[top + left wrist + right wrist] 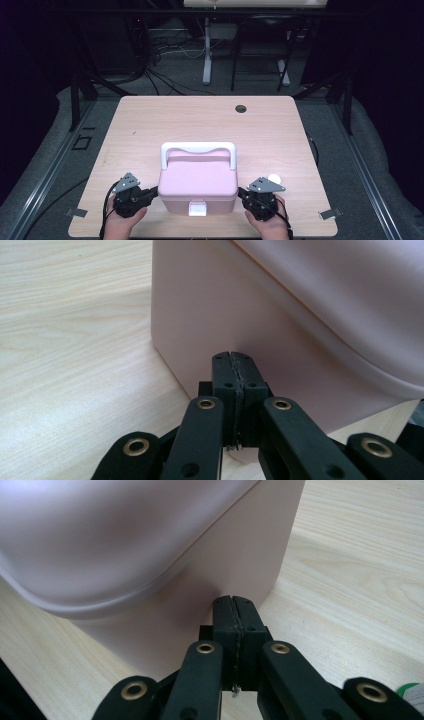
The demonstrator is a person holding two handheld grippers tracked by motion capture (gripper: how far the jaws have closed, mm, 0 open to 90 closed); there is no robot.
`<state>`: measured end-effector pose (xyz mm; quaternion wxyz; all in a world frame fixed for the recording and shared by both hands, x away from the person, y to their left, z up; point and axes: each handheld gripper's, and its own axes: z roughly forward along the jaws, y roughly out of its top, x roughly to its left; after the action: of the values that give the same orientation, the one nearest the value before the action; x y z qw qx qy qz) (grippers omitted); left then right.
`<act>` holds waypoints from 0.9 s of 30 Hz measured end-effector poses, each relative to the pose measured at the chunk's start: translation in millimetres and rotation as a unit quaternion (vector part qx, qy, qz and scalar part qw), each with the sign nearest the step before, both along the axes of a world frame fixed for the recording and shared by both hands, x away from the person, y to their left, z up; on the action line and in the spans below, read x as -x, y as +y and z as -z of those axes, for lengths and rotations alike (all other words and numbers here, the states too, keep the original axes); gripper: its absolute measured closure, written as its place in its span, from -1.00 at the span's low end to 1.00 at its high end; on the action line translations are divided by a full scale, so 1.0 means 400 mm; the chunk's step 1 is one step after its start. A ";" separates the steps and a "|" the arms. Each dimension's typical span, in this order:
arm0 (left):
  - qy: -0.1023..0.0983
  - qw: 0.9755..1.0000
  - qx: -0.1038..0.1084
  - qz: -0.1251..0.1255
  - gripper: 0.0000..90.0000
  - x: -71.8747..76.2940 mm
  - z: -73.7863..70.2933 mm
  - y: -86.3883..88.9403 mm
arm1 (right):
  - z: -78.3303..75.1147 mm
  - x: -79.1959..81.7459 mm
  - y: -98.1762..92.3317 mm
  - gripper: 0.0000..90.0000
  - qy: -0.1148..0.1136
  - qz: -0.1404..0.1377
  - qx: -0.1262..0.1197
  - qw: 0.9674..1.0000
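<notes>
Desk [280,125], near edge centre: pink box [197,182], lid down, white handle [198,148] up, white latch [197,208] in front. Left gripper [154,190] and right gripper [241,192] at its side walls, jaws closed, empty. Likely rigid, smooth, light plastic; slippery walls, so better taken by handle.

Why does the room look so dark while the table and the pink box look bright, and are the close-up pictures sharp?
High view: light falls on the table and the pink box; the surroundings sink into black. Left gripper view: the left gripper is crisp, the box wall soft with a gentle sheen. Right gripper view: the right gripper is sharp, casting a faint shadow on the box.
</notes>
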<state>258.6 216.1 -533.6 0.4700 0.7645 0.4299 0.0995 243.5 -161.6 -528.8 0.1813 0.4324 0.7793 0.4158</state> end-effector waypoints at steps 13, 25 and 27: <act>0.003 1.000 0.011 0.005 0.99 0.017 0.004 -0.007 | 0.002 0.022 -0.012 0.99 0.004 0.013 -0.015 1.000; 0.007 1.000 0.015 0.011 0.97 0.025 0.004 -0.007 | -0.003 0.039 -0.017 0.99 -0.004 0.000 0.000 1.000; 0.007 1.000 0.014 0.011 0.96 0.026 0.005 -0.005 | -0.003 0.040 -0.019 0.99 -0.005 -0.001 0.001 1.000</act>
<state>248.4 214.1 -535.5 0.4787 0.7632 0.4261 0.0824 227.5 -169.0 -527.4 0.1852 0.4291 0.7793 0.4174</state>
